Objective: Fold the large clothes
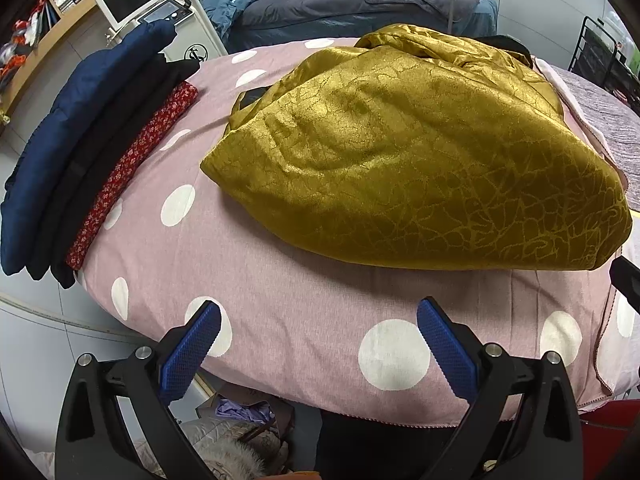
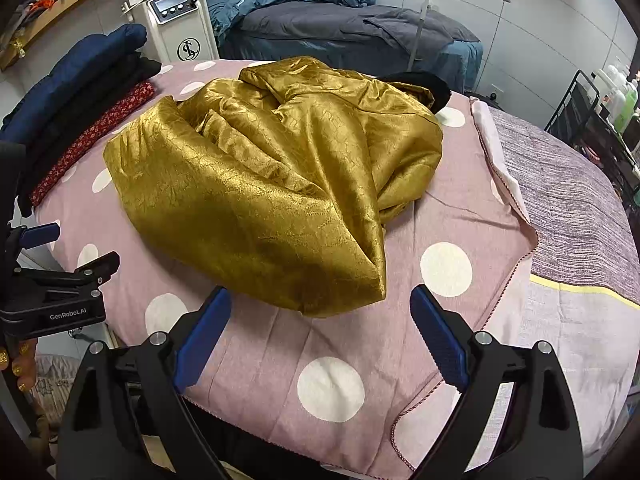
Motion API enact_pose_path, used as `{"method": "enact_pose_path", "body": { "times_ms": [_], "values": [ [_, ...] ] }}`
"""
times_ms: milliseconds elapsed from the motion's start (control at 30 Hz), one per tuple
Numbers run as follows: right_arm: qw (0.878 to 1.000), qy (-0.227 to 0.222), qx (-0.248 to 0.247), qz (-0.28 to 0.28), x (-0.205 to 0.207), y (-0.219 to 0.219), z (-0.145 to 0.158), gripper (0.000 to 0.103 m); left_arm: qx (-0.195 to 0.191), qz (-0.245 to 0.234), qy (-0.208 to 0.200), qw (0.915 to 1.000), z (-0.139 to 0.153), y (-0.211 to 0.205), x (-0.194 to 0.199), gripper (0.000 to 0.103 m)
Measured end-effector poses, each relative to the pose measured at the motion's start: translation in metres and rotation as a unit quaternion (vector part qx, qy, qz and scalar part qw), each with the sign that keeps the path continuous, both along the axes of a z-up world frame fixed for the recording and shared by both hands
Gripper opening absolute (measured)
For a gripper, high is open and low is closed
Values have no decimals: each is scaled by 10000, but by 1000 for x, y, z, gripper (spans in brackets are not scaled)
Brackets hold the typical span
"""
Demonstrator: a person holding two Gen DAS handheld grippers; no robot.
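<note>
Beyond both spread tongs [image 1: 318, 346] [image 2: 320, 336], gold garment [image 2: 272, 184]

Garment [image 2: 272, 184] heaped mid-bed [image 2: 340, 344], on the spread. Stack of folded clothes [image 2: 76, 108] along the bed's left edge (well apart from the heap). Machine with screen [image 2: 168, 8] behind the stack; second bed [image 2: 352, 32] farther back. Rack [image 2: 592, 120] at right.

Crumpled gold garment [image 2: 276, 184] on polka-dot bedspread [image 2: 460, 216], right gripper [image 2: 320, 308] jaws apart
</note>
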State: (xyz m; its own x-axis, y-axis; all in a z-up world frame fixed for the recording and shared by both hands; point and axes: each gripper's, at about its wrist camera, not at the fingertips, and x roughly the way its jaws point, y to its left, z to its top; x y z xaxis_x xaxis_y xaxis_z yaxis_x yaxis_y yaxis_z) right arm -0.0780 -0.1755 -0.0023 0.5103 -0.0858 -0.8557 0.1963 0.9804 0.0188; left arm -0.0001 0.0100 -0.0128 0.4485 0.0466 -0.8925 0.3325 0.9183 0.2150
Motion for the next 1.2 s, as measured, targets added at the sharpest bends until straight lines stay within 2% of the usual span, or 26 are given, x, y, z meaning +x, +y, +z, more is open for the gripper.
{"method": "enact_pose_path", "body": {
  "times_ms": [1200],
  "values": [
    [10000, 34, -8, 17, -3, 3, -6, 90, -14, 32, 81, 10000, -6, 2, 0, 97]
  ]
}}
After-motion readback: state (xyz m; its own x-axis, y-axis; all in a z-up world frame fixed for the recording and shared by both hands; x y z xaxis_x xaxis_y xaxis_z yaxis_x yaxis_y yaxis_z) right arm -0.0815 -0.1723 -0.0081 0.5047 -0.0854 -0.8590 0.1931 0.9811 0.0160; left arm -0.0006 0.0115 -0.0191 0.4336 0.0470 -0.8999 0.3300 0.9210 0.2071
